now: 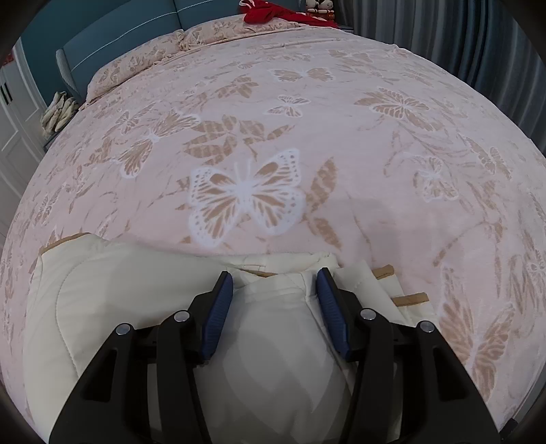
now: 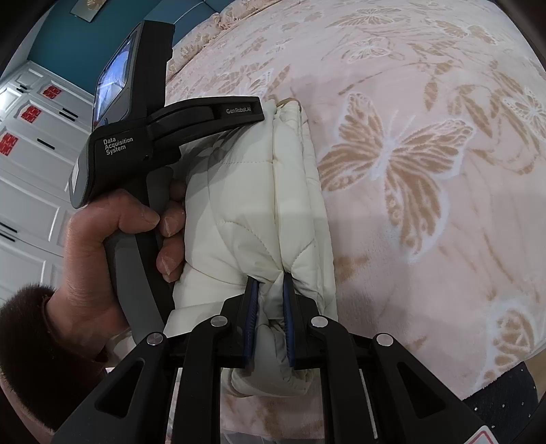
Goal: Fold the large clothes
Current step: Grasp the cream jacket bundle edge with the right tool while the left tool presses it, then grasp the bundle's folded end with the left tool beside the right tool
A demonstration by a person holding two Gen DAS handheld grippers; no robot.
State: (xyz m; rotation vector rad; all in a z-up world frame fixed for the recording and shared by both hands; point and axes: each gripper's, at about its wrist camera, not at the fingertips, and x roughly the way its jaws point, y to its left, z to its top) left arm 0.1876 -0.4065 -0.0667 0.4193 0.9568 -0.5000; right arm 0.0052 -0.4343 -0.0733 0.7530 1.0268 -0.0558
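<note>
A cream quilted jacket (image 1: 136,290) lies folded into a thick bundle on the pink butterfly bedspread (image 1: 273,136), near its front edge. My left gripper (image 1: 274,285) is open, its blue pads (image 1: 218,314) straddling a puffy fold of the jacket. In the right wrist view the jacket (image 2: 245,205) runs away from me as a long folded roll. My right gripper (image 2: 269,283) is shut on a pinch of its near end. The left gripper body (image 2: 163,129), held by a hand (image 2: 102,239), rests against the roll's left side.
The bedspread (image 2: 426,170) stretches wide to the right and far side. A red cloth (image 1: 273,13) and plush toys (image 1: 319,7) sit at the headboard. White wardrobe doors (image 2: 27,153) stand left. Grey curtains (image 1: 477,51) hang at the far right.
</note>
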